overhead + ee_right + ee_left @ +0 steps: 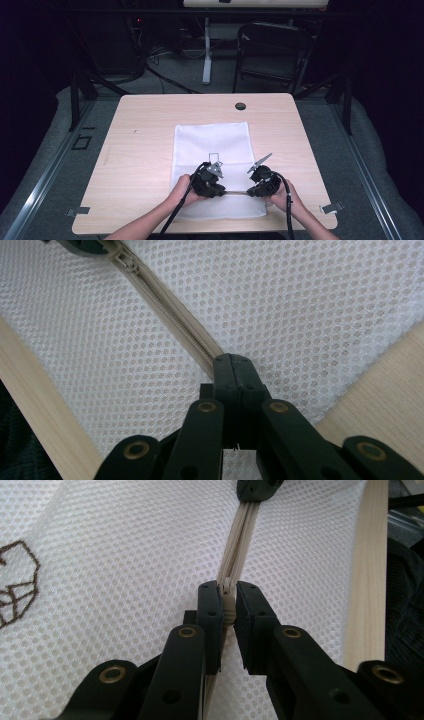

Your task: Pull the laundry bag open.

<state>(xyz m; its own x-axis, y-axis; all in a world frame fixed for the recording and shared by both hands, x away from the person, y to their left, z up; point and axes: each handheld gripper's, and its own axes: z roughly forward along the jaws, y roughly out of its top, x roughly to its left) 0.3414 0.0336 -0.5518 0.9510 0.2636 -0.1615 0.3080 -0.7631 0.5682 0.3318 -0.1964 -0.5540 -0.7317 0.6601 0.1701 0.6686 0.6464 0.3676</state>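
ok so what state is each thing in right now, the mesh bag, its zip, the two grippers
mesh bag: lying flat on the table.
zipper: closed along the stretch between the grippers, pulled taut.
zipper slider: pinched in the left gripper.
left gripper: fingers shut on the zipper slider.
right gripper: fingers shut on the other end of the zipper.

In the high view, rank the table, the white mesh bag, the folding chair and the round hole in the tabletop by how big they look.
1. Table
2. White mesh bag
3. Folding chair, though it stands farther back, so this place is unsure
4. Round hole
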